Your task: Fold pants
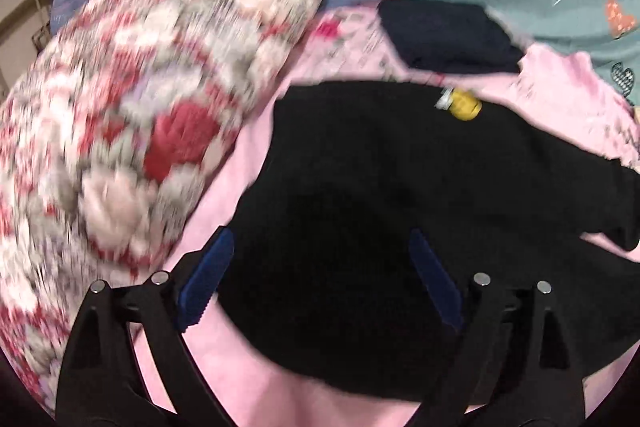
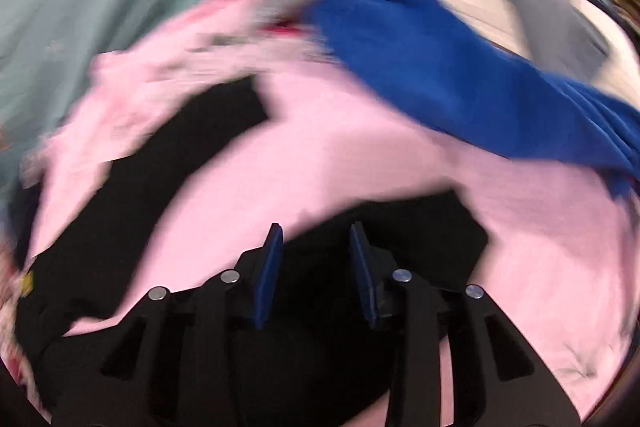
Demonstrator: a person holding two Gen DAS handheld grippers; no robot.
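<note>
Black soft pants (image 1: 380,187) flat on pink sheet (image 1: 248,379). Left tongs (image 1: 320,255) wide apart, right tongs (image 2: 316,247) half apart, both holding nothing, over pants edge.

Readable text: we find none in either view.
Pink cloth (image 1: 248,379): we see small dark print marks near its edges, too blurred to read.
</note>
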